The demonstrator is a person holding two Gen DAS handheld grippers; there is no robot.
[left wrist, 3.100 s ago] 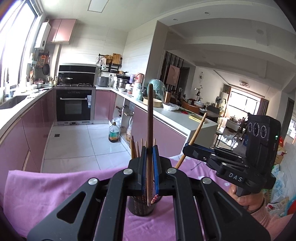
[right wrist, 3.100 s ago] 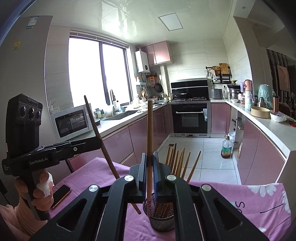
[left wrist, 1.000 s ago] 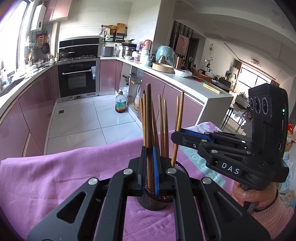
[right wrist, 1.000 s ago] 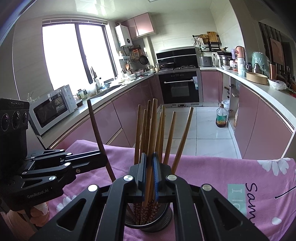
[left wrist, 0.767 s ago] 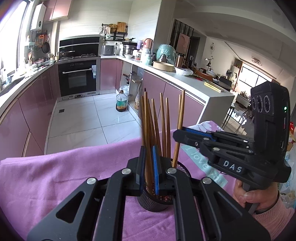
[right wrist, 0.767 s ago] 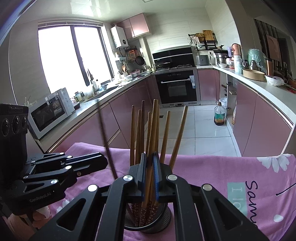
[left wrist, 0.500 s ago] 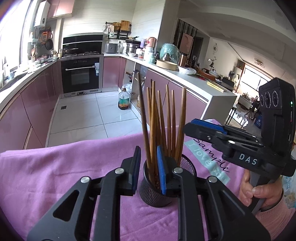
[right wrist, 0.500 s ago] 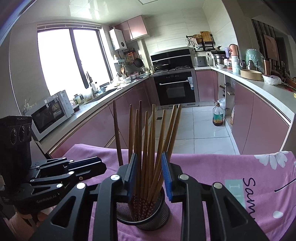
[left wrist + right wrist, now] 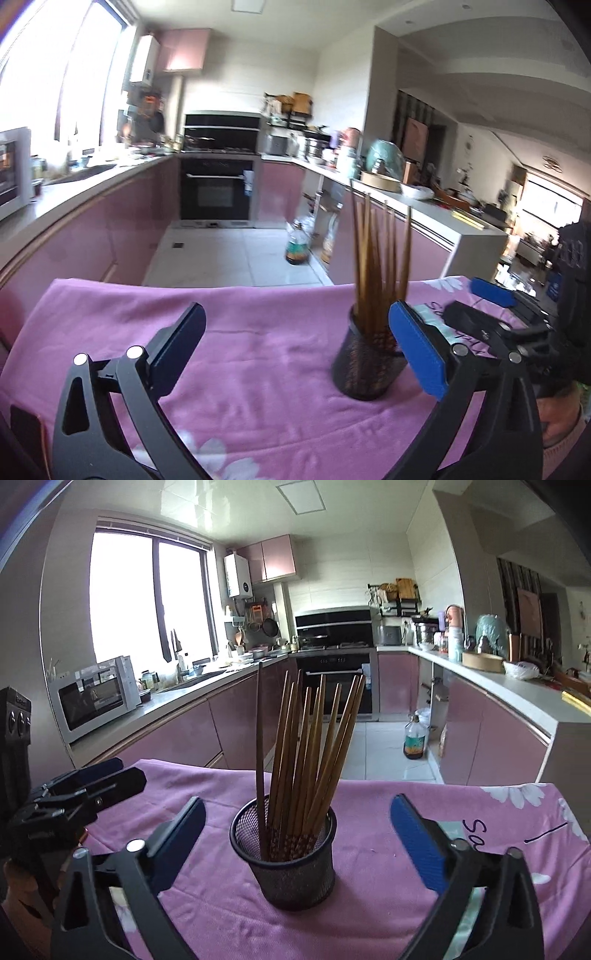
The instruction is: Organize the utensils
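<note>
Wooden chopsticks (image 9: 306, 746) stand bunched in mesh holder (image 9: 291, 867).

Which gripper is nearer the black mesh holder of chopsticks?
Right. The right gripper is open with the black mesh holder centred between its jaws; the left gripper is open, holder off-centre beside its right finger.

My left gripper (image 9: 295, 350): black plastic linkage arms with triangular cut-outs, round silver pivot screws, and flat fingers (image 9: 419, 350) faced with blue ribbed pads. My right gripper (image 9: 297, 834): the same black frame, silver screws and blue-padded fingers (image 9: 417, 843); from the left wrist view its body is a black block topped by a camera housing, blurred. My right hand (image 9: 561, 424): bare skin with a pink sleeve cuff at the wrist.
</note>
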